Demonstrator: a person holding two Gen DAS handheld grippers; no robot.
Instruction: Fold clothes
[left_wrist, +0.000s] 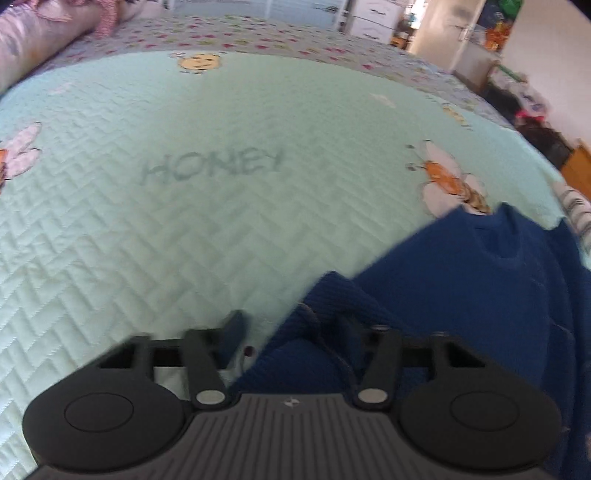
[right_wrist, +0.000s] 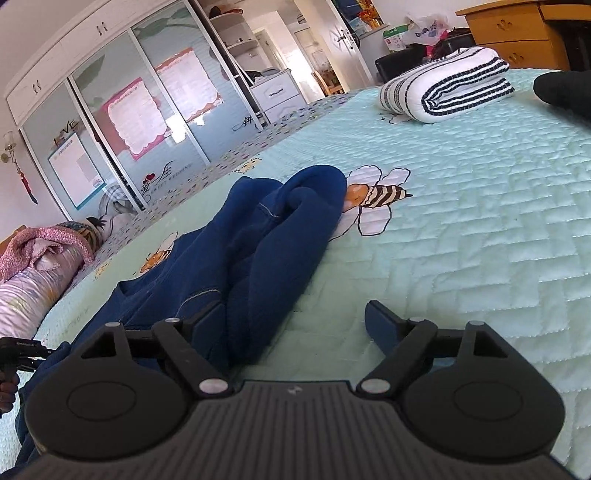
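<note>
A dark blue knit sweater (right_wrist: 258, 236) lies crumpled on the mint quilted bedspread (right_wrist: 480, 221). In the left wrist view the sweater (left_wrist: 461, 295) fills the lower right. My left gripper (left_wrist: 291, 332) sits low over its near edge, with bunched cloth between the jaws. The left finger (left_wrist: 234, 328) stands clear of the cloth, a strip of bedspread showing beside it. The right finger is hidden under the fabric. My right gripper (right_wrist: 295, 325) is wide open at the sweater's right edge. Its left finger (right_wrist: 210, 321) rests against the blue cloth, and its right finger (right_wrist: 380, 325) is over bare bedspread.
A folded white and navy striped blanket (right_wrist: 443, 88) and a black item (right_wrist: 565, 92) lie at the bed's far right. A pink and lilac bedding roll (right_wrist: 33, 280) runs along the left side. A sliding-door wardrobe (right_wrist: 129, 110) and wooden drawers (right_wrist: 517, 33) stand beyond. "HONEY" lettering (left_wrist: 210, 166) marks the bedspread.
</note>
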